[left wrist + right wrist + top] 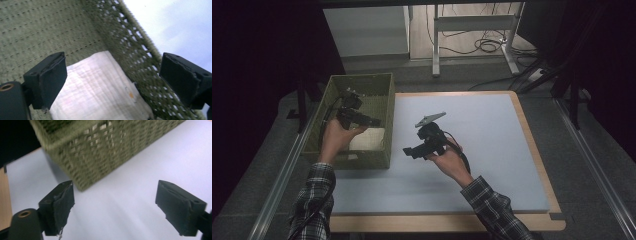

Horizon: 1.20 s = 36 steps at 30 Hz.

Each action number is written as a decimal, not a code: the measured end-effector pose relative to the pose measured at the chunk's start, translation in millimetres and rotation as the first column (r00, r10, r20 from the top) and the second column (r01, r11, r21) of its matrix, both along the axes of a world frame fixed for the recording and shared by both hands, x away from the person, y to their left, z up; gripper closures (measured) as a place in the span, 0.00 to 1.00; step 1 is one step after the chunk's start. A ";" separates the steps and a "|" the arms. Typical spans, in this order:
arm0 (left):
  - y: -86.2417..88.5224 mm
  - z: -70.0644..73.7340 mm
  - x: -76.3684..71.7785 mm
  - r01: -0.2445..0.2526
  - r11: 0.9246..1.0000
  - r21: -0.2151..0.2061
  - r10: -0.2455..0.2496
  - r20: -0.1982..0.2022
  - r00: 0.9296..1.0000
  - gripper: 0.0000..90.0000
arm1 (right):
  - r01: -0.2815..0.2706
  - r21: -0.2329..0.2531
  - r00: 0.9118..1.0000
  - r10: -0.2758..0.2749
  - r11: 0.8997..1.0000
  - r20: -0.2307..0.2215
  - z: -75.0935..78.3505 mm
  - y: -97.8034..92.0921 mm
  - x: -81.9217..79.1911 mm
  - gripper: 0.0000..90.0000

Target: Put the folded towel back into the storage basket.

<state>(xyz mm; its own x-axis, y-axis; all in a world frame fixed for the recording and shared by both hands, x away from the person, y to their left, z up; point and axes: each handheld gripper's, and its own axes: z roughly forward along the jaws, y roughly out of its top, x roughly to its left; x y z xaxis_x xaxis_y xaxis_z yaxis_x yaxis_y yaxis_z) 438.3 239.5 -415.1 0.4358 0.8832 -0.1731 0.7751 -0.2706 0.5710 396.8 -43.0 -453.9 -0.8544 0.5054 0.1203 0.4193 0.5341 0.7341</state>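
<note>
Pale blue mat [492, 150] on table; white folded cloth [97, 87] lies in woven basket [362, 82] at left of frame, soft, light and limp, best pinched at a folded edge; left gripper [112, 77] hovers wide open and empty above it, right gripper [115, 207] likewise spread, empty.

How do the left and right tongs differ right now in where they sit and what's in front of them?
The left tongs hang over the green woven basket, while the right tongs hang over the pale blue mat, outside it. The left tongs face a folded white cloth on the basket floor; the right tongs face the basket's outer wall across bare mat. Both are open and hold nothing.
</note>
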 end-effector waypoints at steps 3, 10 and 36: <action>-8.6 2.1 0.2 0.024 1.000 0.014 -0.023 -0.009 1.000 0.07 | -0.003 -0.018 1.000 0.004 1.000 0.010 -5.2 -7.3 -3.3 0.15; -30.2 7.6 -0.8 0.058 0.996 0.061 -0.058 -0.012 0.998 0.04 | -0.009 -0.026 1.000 0.009 1.000 0.005 -15.6 -26.7 -9.6 0.14; -128.8 14.6 -13.2 0.245 0.965 0.090 -0.252 0.073 0.965 0.04 | 0.040 -0.057 0.998 -0.037 0.998 0.045 -34.6 -118.7 -27.4 0.08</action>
<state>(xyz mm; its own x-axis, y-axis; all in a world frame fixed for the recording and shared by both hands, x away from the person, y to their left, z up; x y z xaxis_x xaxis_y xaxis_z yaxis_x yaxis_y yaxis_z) 425.1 110.8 -400.5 0.6534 0.7545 -0.0611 0.6286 -0.4958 0.5992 369.3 -161.7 -488.5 -0.8381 0.5430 0.0530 0.4084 0.5600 0.7208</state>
